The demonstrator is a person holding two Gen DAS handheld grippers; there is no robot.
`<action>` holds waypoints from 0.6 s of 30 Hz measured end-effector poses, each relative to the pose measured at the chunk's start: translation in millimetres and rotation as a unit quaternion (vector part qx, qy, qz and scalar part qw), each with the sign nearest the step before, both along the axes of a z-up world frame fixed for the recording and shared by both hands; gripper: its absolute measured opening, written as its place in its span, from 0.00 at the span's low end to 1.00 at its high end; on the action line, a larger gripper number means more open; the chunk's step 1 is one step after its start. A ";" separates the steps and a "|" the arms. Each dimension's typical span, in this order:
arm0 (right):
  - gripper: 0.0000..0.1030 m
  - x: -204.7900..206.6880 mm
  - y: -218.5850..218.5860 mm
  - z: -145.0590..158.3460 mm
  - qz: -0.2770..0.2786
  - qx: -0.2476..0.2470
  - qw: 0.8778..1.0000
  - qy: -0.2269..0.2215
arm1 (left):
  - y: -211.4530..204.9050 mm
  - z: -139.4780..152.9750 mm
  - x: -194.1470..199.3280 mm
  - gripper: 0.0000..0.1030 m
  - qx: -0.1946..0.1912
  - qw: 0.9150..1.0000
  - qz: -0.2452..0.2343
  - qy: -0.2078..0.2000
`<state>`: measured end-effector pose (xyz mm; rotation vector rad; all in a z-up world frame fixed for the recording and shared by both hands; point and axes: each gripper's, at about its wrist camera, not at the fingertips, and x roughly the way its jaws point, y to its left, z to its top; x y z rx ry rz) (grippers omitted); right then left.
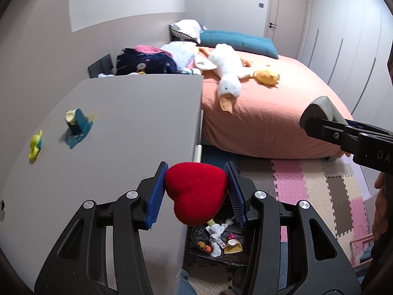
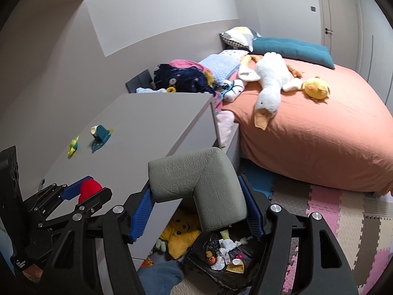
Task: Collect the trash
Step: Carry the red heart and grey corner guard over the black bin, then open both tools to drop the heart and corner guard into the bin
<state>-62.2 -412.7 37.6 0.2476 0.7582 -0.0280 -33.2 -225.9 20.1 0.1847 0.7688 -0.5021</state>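
Observation:
My left gripper (image 1: 195, 191) is shut on a red heart-shaped sponge (image 1: 196, 191), held above the front right corner of the grey desk (image 1: 122, 123). My right gripper (image 2: 196, 196) is shut on a grey L-shaped foam corner guard (image 2: 199, 182), held to the right of the left gripper. Below both, on the floor, an open black trash bag (image 2: 221, 258) holds tissues, wrappers and small scraps; it also shows in the left wrist view (image 1: 216, 243). A teal toy (image 1: 76, 125) and a yellow-green toy (image 1: 35, 145) lie on the desk.
An orange bed (image 1: 270, 113) with a white goose plush (image 1: 228, 73), a yellow chick plush (image 1: 266, 75), pillows and clothes fills the right. Foam puzzle mats (image 1: 307, 184) cover the floor. A yellow star plush (image 2: 179, 231) lies under the desk.

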 end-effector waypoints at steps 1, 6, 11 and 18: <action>0.65 -2.8 -3.5 0.2 -0.004 0.000 1.000 -0.001 | -3.0 0.5 -1.6 0.46 0.001 1.000 -0.004 -0.001; 0.65 -12.5 -21.9 -1.0 -0.025 0.001 1.000 -0.001 | -27.1 0.1 -7.5 0.46 0.004 0.999 -0.034 0.000; 0.65 -19.6 -37.7 -4.2 -0.043 0.003 0.999 0.002 | -47.5 -4.8 -11.9 0.46 0.011 0.998 -0.062 0.006; 0.65 -20.8 -56.7 -13.7 -0.066 0.012 0.998 0.011 | -66.7 -14.0 -14.6 0.46 0.022 0.996 -0.090 0.016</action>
